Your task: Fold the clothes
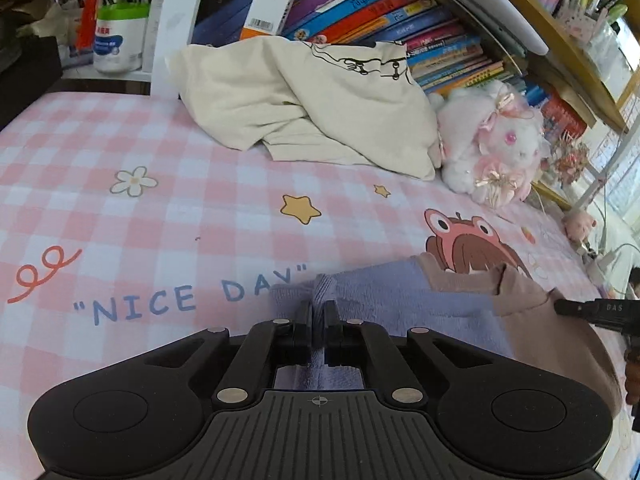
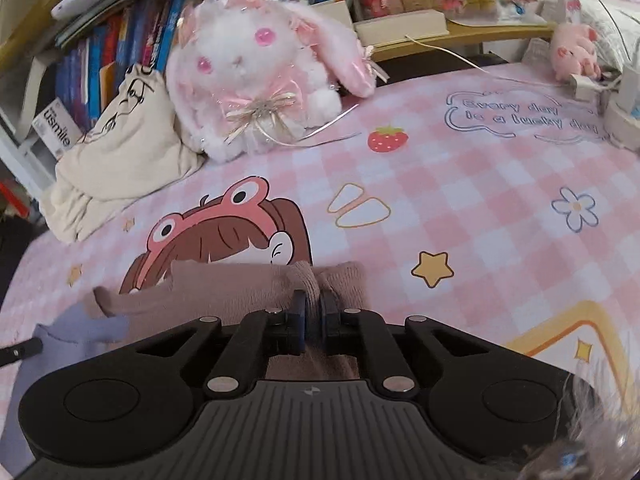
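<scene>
Your left gripper (image 1: 318, 312) pinches the lilac part and your right gripper (image 2: 311, 304) the mauve part of one knit garment (image 1: 404, 300) on the checked sheet (image 1: 160, 208), its fold stage indeterminable. Beyond lies a crumpled cream garment (image 1: 304, 104), unfolded.

- The left wrist view looks forward from behind the left gripper (image 1: 318, 314), low and close over the pink checked sheet (image 1: 168, 220), facing the bookshelf (image 1: 384, 12) at 12 o'clock.
- The right wrist view sits equally low behind the right gripper (image 2: 311, 306), facing the plush rabbit (image 2: 256, 68) at 11 o'clock.
- Both views share the cream cloth pile (image 1: 304, 108), the rabbit, the frog-hat cartoon print (image 1: 464, 240) and the two-tone garment (image 1: 440, 300).
- The right gripper's tip enters the left view at 3 o'clock; the left gripper's tip shows in the right view at 9 o'clock.
</scene>
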`<state>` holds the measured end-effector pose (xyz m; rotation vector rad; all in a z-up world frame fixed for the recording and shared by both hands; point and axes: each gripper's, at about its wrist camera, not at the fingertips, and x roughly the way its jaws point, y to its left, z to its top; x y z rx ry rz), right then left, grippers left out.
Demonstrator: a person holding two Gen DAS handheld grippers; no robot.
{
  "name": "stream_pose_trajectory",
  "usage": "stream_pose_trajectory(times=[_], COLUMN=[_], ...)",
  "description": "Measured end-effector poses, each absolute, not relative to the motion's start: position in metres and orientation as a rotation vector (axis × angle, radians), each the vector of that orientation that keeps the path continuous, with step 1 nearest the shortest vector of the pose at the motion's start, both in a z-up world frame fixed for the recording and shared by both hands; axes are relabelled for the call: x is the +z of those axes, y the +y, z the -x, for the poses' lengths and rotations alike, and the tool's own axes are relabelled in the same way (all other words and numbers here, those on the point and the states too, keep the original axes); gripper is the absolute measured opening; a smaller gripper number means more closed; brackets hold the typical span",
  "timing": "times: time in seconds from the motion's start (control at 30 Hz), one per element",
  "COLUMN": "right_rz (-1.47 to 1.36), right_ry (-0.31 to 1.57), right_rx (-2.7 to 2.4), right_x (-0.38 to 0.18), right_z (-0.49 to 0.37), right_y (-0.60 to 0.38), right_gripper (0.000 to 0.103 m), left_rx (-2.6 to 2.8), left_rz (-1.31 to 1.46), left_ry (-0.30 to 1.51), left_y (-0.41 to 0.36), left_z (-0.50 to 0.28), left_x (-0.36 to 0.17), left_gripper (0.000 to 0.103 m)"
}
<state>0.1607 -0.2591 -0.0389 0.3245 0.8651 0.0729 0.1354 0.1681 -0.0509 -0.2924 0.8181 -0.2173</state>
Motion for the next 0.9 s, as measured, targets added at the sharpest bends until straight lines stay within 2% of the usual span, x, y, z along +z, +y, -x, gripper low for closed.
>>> stream_pose_trajectory(times=[0.1, 0.17, 0.23, 0.4, 0.53, 0.7, 0.77, 0.9], right_rz=[-0.32, -0.297, -0.277, -0.217, -0.116, -0.265, -0.235, -0.139], right_ry=[0.863, 0.85, 0.831, 0.844, 0.866, 0.808, 0.87, 0.869], right_rx=[0.074, 0.065, 0.062, 0.085, 0.103, 0.13, 0.11, 0.171], right_x=[-0.036, -0.028, -0.02, -0.019, -0.027, -0.021, -0.032, -0.033], right_z=[-0.16, -0.156, -0.15, -0.143, -0.143, -0.136, -0.143, -0.144], right_y=[-0.258, -0.257, -0.256, -0.254, -0.245, -0.262, -0.265, -0.262], right_gripper=[0.011, 0.023, 0.027, 0.026, 0.009, 0.008, 0.009, 0.011], left_rx=[-0.209, -0.183, -0.168, -0.179, -0.188, -0.163, -0.146, -0.076], left_rz=[0.304, 0.319, 0.321, 0.266, 0.221, 0.251, 0.29, 0.322], left_ry=[0.811, 0.792, 0.784, 0.817, 0.844, 0.866, 0.868, 0.872], left_y=[0.171, 0.173, 0.171, 0.15, 0.133, 0.13, 0.133, 0.128], left_z=[-0.133, -0.127, -0.121, -0.107, -0.096, -0.086, -0.085, -0.082], left_x=[-0.048, -0.042, -0.037, -0.036, -0.035, -0.044, -0.044, -0.038], left_gripper=[0.01, 0.017, 0.02, 0.02, 0.02, 0.02, 0.021, 0.021])
